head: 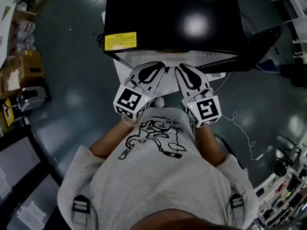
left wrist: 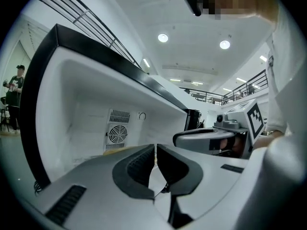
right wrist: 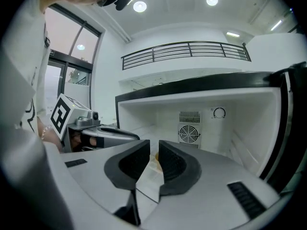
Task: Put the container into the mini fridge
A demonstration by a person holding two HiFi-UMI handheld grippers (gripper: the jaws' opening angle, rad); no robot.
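Observation:
The mini fridge has a glossy black top and stands right in front of me with its door swung open to the right. Its white inside shows a fan grille on the back wall. Both grippers point into the opening, side by side. My left gripper has its jaws almost touching, with nothing between them. On my right gripper a narrow gap stays between the pads, also bare. Through that gap a small yellowish patch shows on the fridge floor; I cannot tell what it is.
A yellow label sits on the fridge's front left corner. Cardboard boxes and gear line the left of the dark grey floor, a thin cable trails on the right. A person stands far off at the left.

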